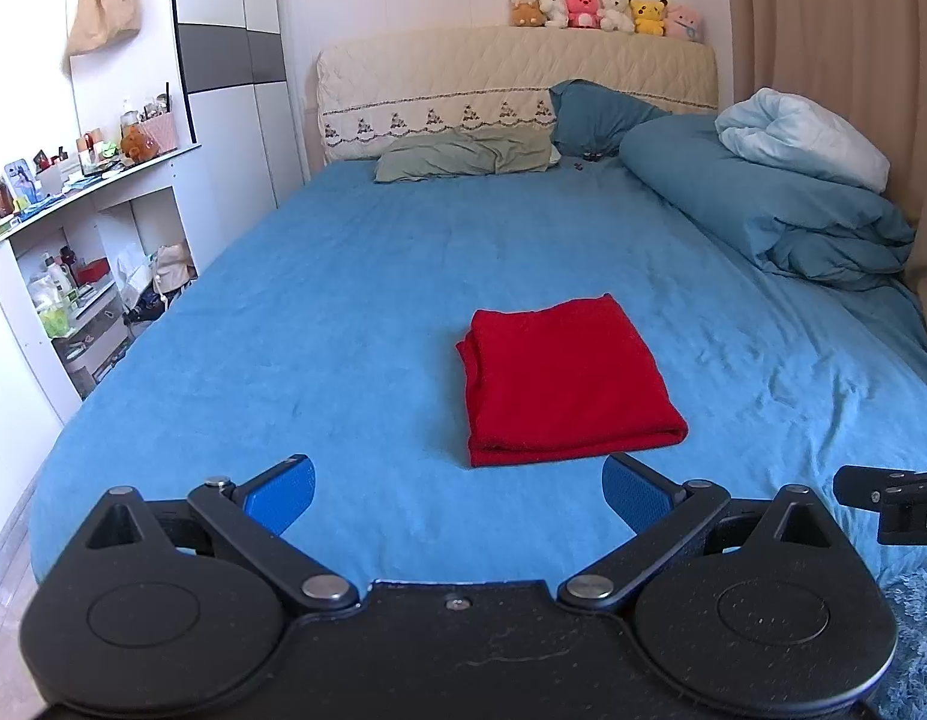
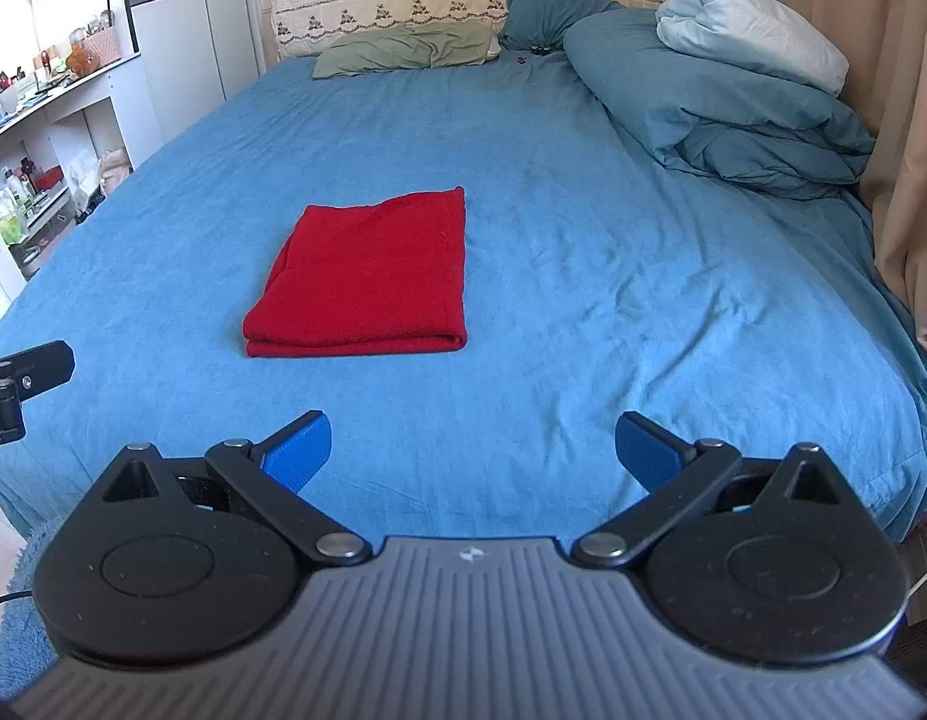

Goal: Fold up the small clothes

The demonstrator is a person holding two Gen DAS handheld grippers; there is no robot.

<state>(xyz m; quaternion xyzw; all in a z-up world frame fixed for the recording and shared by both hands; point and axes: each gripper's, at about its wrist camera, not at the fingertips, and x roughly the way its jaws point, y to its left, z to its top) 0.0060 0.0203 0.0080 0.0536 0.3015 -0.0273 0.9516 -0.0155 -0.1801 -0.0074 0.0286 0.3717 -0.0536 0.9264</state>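
Observation:
A red cloth (image 1: 565, 378) lies folded into a neat rectangle on the blue bed sheet (image 1: 343, 300); it also shows in the right wrist view (image 2: 367, 276). My left gripper (image 1: 457, 492) is open and empty, held just short of the cloth's near edge. My right gripper (image 2: 472, 450) is open and empty, back from the cloth and to its right. The right gripper's edge shows in the left wrist view (image 1: 883, 498); the left gripper's edge shows in the right wrist view (image 2: 19, 378).
A bundled blue duvet (image 1: 781, 204) with a pale pillow lies at the back right. Pillows (image 1: 463, 156) and a headboard with plush toys (image 1: 601, 9) stand at the back. Cluttered shelves (image 1: 73, 276) stand left of the bed. A curtain (image 2: 907, 120) hangs at right.

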